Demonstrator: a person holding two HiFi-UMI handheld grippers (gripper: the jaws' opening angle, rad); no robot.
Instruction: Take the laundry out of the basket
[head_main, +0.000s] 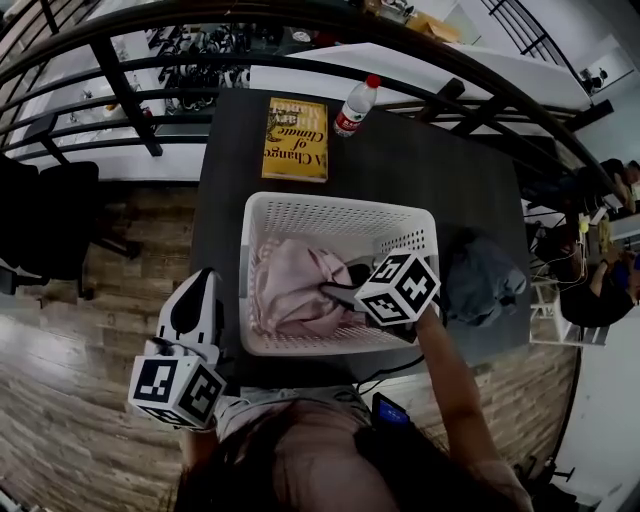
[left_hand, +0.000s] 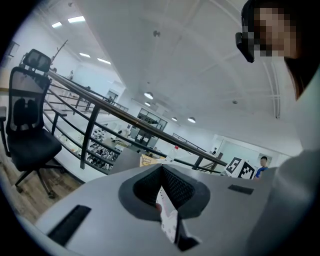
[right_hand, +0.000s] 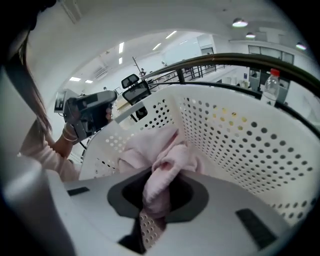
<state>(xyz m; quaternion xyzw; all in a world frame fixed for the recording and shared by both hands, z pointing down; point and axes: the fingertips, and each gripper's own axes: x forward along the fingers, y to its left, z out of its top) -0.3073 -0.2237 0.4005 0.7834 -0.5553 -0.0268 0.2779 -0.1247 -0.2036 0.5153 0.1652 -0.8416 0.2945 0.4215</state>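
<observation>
Nearest on the left, the left gripper (head_main: 207, 285) is hanging outside the basket (head_main: 330, 203) with its jaws pressed together on nothing. Just beyond it, the right gripper (right_hand: 156, 192) is reaching steeply down into the basket, and its jaws are clamping a bunched fold of the pink garment (head_main: 290, 290). The rest of that garment is lying crumpled on the basket floor, filling its left and middle part.

The cloth is looking soft, light and limp, so it is likely going to drape and trail as it comes up. It may also be dragging along the perforated wall. A thick gathered fold near the middle, like the one now pinched, seems the best place to hold. A thin edge could be slipping out of the pads.

To the right of the basket, a grey cloth (head_main: 483, 272) is resting in a heap on the dark table (head_main: 430, 165). At the far side, a yellow book (head_main: 296, 138) and a plastic bottle (head_main: 354, 107) are lying well apart from the basket.
</observation>
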